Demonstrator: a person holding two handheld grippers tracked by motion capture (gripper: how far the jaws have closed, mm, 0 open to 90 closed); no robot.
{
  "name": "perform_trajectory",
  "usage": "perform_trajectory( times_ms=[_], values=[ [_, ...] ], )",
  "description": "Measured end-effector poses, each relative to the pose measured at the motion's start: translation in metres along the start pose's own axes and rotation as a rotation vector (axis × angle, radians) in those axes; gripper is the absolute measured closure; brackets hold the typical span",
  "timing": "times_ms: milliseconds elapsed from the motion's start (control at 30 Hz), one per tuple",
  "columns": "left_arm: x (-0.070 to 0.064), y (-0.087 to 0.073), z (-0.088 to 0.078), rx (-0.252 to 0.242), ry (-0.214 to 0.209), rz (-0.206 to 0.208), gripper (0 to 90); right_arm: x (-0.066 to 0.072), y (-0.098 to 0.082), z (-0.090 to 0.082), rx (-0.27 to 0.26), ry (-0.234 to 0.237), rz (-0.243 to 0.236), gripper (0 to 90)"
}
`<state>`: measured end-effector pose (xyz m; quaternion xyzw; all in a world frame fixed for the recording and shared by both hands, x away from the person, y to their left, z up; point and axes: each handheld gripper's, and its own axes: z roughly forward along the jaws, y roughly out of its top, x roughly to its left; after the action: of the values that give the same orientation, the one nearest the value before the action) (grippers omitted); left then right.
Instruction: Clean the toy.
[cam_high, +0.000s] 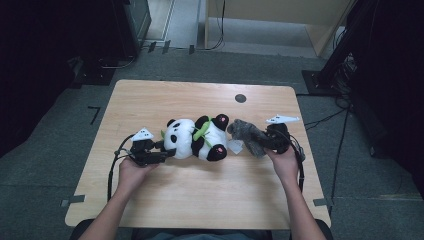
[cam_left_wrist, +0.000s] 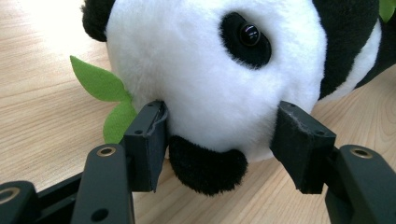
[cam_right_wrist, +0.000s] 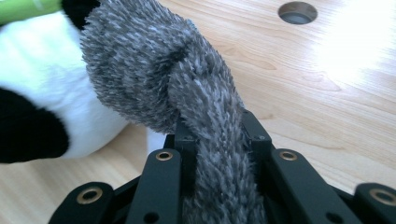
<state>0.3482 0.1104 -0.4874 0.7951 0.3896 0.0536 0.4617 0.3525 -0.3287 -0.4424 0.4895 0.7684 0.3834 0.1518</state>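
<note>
Grey plush fur (cam_right_wrist: 205, 112) sits pinched tight between my right tongs (cam_right_wrist: 217, 128), just beside the panda (cam_high: 196, 138) lying mid-table (cam_high: 200, 200). Left tongs (cam_left_wrist: 224, 140) stand half spread, pads pressing the panda's head. I should keep both grips firm and move slowly.

High view: dim overall, room edges nearly black, table (cam_high: 200, 200) evenly lit from above, soft faint shadows, slightly grainy and soft. Left gripper view: sharp up close; glare washes out the table's top left corner. Right gripper view: strong glare patch at the table's upper right; grey plush toy (cam_right_wrist: 187, 93) crisp, near jaws slightly soft.
</note>
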Motion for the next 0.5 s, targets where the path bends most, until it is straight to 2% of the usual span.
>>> perform_trajectory(
  times_ms=[100,300,500],
  values=[
    [0.0,0.0,0.0,-0.001,0.001,-0.002,38.5,-0.005,0.001,0.005,0.003,-0.004,0.012,73.8],
    [0.0,0.0,0.001,-0.006,0.001,-0.003,38.0,-0.013,0.005,0.011,-0.038,-0.012,0.021,73.8],
    [0.001,0.0,0.001,-0.002,-0.001,-0.005,37.5,-0.038,0.002,0.028,-0.052,-0.024,0.113,72.8]
  ],
)
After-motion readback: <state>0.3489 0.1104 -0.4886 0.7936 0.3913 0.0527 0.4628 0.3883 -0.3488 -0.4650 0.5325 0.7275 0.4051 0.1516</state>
